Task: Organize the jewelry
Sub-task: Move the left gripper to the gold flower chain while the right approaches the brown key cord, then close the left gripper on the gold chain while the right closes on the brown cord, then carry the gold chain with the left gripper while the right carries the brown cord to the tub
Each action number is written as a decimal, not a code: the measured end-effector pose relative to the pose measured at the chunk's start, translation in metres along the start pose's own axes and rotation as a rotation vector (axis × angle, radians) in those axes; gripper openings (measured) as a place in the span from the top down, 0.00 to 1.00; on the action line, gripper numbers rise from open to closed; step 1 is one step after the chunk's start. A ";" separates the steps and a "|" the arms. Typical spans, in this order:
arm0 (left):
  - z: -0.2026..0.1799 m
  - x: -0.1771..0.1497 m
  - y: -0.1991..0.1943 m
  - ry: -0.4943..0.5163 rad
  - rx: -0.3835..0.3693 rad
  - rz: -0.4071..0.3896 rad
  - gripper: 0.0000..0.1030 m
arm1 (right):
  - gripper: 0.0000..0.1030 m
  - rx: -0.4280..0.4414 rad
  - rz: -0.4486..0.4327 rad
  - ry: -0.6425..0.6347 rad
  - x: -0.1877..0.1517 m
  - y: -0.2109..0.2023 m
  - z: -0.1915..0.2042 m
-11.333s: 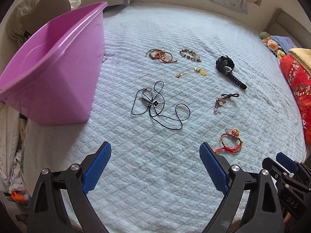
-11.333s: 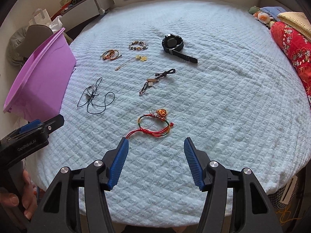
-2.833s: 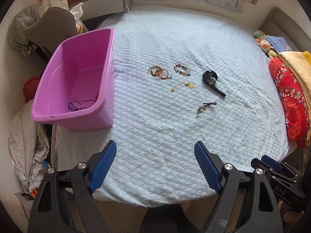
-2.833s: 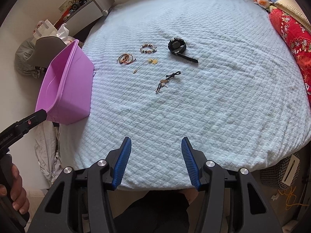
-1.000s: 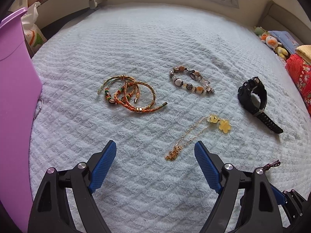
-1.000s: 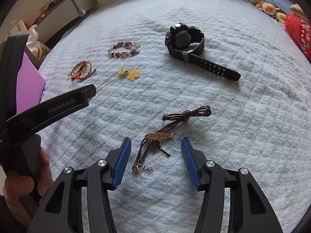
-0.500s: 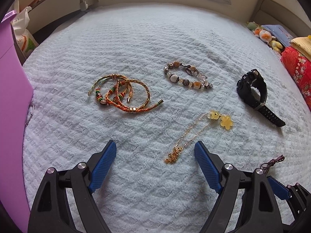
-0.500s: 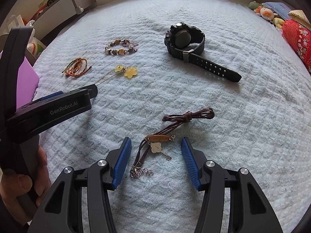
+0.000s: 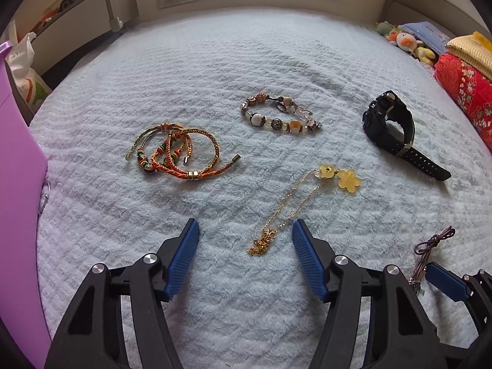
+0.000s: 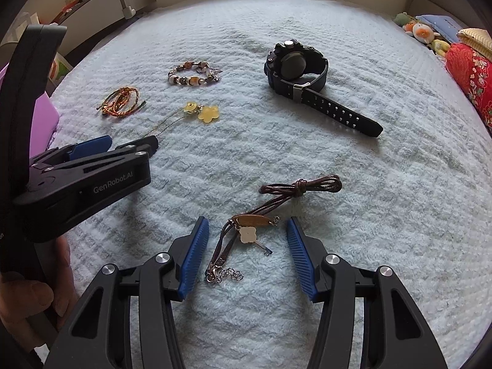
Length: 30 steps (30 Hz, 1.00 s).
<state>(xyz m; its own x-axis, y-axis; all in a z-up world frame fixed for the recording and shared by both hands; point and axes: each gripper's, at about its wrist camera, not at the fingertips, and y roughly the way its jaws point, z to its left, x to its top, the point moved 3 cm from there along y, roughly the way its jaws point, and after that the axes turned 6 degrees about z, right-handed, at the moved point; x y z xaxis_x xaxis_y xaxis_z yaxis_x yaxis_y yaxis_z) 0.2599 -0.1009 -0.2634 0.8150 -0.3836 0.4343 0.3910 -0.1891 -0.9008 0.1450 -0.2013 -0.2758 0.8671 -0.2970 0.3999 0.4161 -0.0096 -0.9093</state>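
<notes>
My left gripper (image 9: 246,230) is open, low over the bed, its blue pads either side of the bunched end of a gold chain necklace (image 9: 286,212) with yellow flower charms. My right gripper (image 10: 247,230) is open around a brown leather cord bracelet (image 10: 255,220) with a key charm. Orange braided bracelets (image 9: 178,153), a beaded bracelet (image 9: 279,117) and a black watch (image 9: 390,126) lie further back. The left gripper also shows in the right wrist view (image 10: 129,146), beside the necklace (image 10: 190,113).
The pink bin (image 9: 15,166) stands at the left edge of the pale blue quilted bed (image 9: 215,61). A red patterned blanket (image 9: 464,92) and plush toys (image 9: 402,41) lie at the right. A grey shelf (image 9: 80,18) stands behind the bed.
Both grippers have moved forward and lower. The gold chain's end now lies between the left pads, and the brown cord bracelet sits further in between the right pads. Both remain open.
</notes>
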 end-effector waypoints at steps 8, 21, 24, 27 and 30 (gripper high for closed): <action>-0.004 -0.005 -0.004 0.035 0.010 -0.013 0.52 | 0.53 -0.005 -0.008 -0.001 0.000 0.000 0.001; -0.017 -0.013 -0.010 0.108 -0.007 -0.031 0.83 | 0.68 -0.012 -0.018 -0.008 -0.001 -0.003 0.002; -0.019 -0.015 -0.010 0.112 -0.006 -0.030 0.85 | 0.77 -0.006 -0.020 -0.012 -0.001 -0.004 0.003; -0.017 -0.014 -0.010 0.101 -0.014 -0.025 0.89 | 0.79 -0.003 -0.018 -0.011 -0.001 -0.005 0.003; -0.015 -0.014 -0.011 0.102 -0.018 -0.018 0.95 | 0.79 0.001 -0.015 -0.009 -0.001 -0.005 0.003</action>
<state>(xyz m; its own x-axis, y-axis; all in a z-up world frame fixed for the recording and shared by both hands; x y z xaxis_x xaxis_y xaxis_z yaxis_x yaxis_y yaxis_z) 0.2381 -0.1076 -0.2597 0.7598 -0.4701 0.4491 0.3966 -0.2121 -0.8931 0.1429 -0.1980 -0.2711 0.8631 -0.2879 0.4149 0.4297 -0.0128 -0.9029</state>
